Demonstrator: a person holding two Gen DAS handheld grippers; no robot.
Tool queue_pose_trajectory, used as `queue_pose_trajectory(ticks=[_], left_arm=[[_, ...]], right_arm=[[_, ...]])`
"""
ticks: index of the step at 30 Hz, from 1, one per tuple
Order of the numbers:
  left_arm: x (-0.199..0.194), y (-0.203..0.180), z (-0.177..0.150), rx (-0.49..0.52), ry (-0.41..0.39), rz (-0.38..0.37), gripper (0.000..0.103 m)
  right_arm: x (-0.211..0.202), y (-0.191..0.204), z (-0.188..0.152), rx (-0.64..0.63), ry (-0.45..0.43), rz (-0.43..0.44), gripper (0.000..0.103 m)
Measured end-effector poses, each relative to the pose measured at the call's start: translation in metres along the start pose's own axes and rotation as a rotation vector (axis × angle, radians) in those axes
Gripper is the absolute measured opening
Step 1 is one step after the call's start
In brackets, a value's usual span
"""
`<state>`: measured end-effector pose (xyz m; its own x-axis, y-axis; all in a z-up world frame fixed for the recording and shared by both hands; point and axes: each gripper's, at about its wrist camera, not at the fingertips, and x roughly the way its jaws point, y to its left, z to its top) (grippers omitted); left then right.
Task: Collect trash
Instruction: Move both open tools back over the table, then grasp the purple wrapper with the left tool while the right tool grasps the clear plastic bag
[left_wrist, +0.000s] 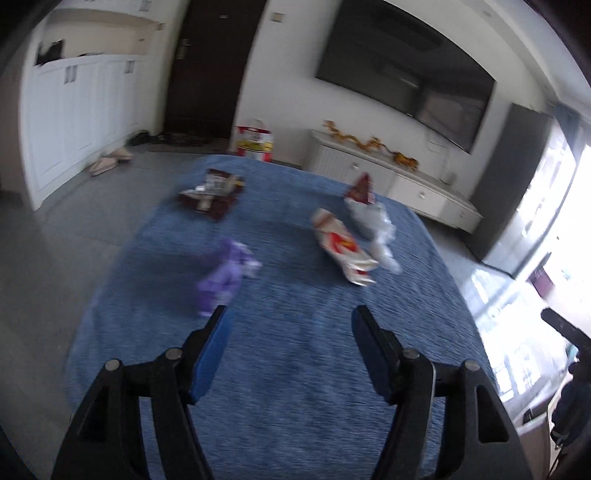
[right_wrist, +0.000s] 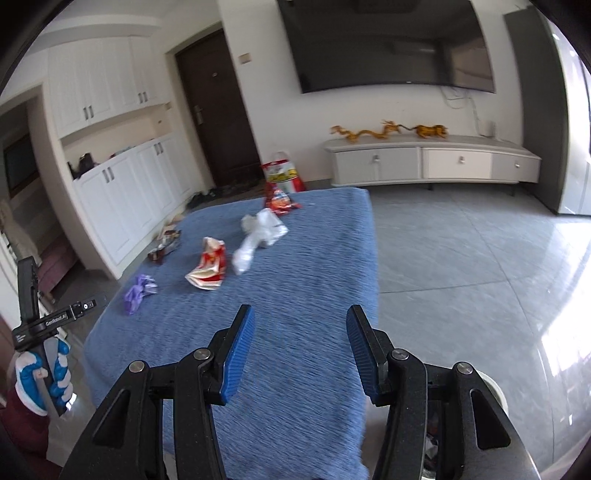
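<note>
Five bits of trash lie on the blue table (right_wrist: 295, 295). A purple wrapper (left_wrist: 225, 275) is nearest the left hand-held gripper (left_wrist: 290, 315). A long red and white bag (left_wrist: 341, 251) lies slanted, one end toward the far edge. A crumpled clear bag (left_wrist: 375, 230) lies just beside it, slanted the same way. A red packet (left_wrist: 360, 188) sits by the far edge. A dark brown wrapper (left_wrist: 210, 195) lies well apart at the far left.

Both the left and the right hand-held gripper (right_wrist: 301, 319) hang over bare cloth, jaws apart and holding nothing. Open grey floor (right_wrist: 461, 251) lies right of the table.
</note>
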<state>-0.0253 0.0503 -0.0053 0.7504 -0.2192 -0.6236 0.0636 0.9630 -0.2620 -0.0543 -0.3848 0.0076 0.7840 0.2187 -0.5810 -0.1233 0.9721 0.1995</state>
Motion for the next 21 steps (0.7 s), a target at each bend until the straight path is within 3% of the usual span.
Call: queue_pose_trajectory(ticks=[4,8,21], left_arm=[[0.004,0.046,0.008,-0.085,-0.013,0.060,0.068],[0.018,0.065,0.016,-0.098,-0.011,0.090,0.068],[0.086,0.054,0.031,0.002,0.059,0.077,0.071]], right_arm=[[0.024,0.012,0.007,-0.010,0.032,0.032,0.051],[0.054,0.023,0.017,-0.025,0.064,0.048,0.051],[0.161,0.064,0.057,-0.044,0.134,0.184,0.052]])
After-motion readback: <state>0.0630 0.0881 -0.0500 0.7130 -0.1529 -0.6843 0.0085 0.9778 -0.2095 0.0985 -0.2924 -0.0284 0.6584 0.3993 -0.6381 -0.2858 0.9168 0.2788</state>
